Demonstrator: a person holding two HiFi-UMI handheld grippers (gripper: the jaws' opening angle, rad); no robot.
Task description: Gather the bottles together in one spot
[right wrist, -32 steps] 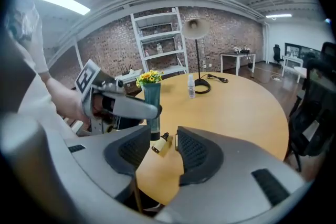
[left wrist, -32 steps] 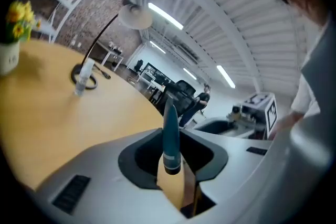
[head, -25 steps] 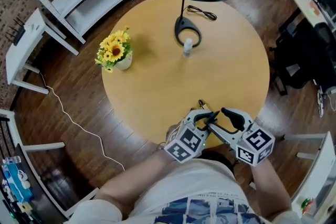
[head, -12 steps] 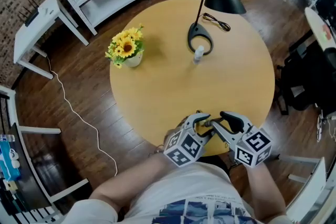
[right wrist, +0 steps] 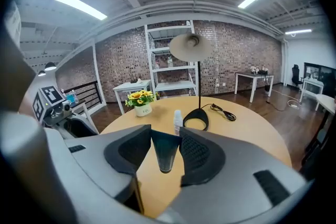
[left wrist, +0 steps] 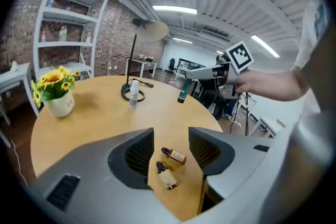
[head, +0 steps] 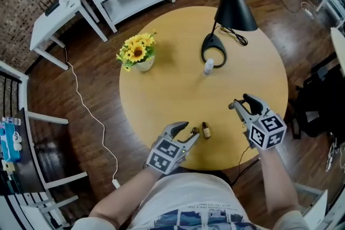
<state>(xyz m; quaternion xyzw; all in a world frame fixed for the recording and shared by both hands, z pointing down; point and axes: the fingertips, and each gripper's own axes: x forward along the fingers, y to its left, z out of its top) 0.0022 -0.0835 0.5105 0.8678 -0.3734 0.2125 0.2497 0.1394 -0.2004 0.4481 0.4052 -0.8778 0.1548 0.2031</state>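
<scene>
The two small amber dropper bottles (left wrist: 175, 155) (left wrist: 167, 176) now lie on their sides just beside each other near your edge of the round table (head: 161, 99). A second ago both grippers were bunched together over that spot. Since then your left gripper (head: 188, 132) has let go. Its jaws are opening, with both amber bottles on the wood between them and neither pad pressing on either.

Your right gripper (head: 240, 102) has swung away to the right. It has narrowed from wide apart onto a dark teal bottle (right wrist: 165, 152), which it holds pinched between the pads, clear of the tabletop.

That leaves a pair already gathered at the near edge and a third bottle in your grip but away from them. The white spray bottle (head: 208, 66) stands upright well apart, by the base of the black desk lamp (head: 233, 5). The sunflower pot (head: 139, 54) sits off to the left and plays no part.

You look to be midway. The teal bottle likely wants setting down beside the amber pair, and the spray bottle has yet to be fetched.
</scene>
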